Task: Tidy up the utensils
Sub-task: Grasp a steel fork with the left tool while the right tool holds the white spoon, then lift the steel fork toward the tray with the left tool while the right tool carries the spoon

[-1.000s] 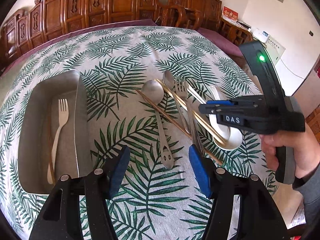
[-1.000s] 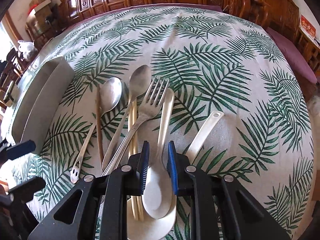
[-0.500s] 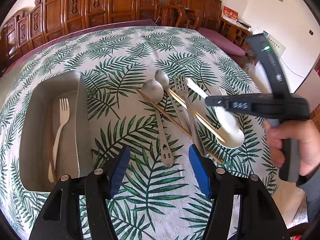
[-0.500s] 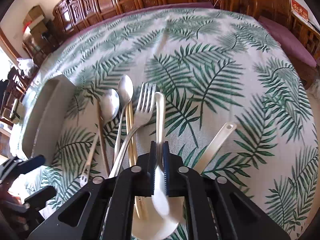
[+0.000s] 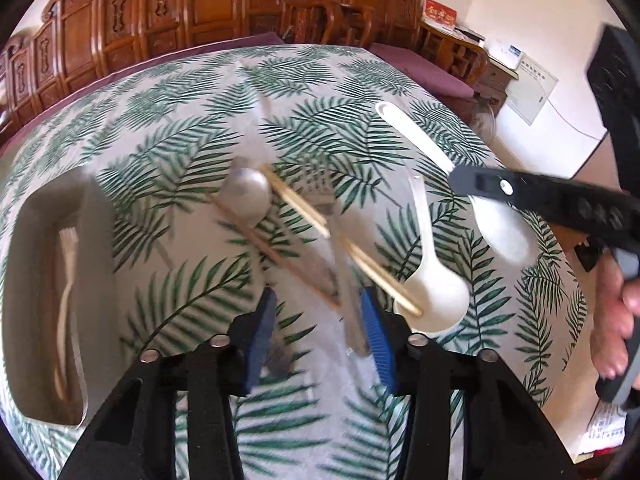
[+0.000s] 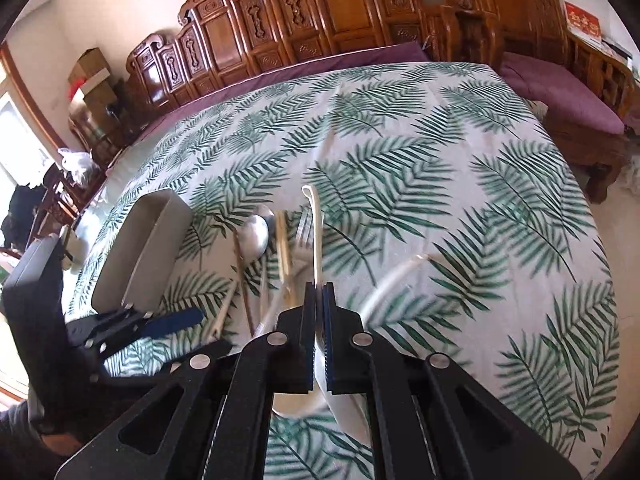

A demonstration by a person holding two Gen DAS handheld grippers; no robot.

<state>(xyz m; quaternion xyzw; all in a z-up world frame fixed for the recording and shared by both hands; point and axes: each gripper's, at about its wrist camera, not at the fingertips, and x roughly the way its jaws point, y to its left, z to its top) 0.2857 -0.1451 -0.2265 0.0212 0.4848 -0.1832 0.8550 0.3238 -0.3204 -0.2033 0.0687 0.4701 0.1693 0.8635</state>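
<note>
Now, right gripper (image 6: 317, 320) clamped on white spoon (image 6: 317, 224) — lifted, left gripper (image 5: 318, 336) apart above utensil pile (image 5: 304, 232).

Both wrist fisheyes look forward along their tongs, close above the leaf-print-clothed counter (image 5: 360, 92), sharing the scattered metal and white plastic utensils (image 6: 276, 248).

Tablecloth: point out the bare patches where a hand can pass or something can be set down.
Free: the far half of the tablecloth, beyond the utensil tips, and its right side, right of the lone white spoon. A narrower strip lies between the metal tray and the metal spoon. Crowded: the overlapping chopsticks, fork and spoons just ahead of the left tongs.
</note>
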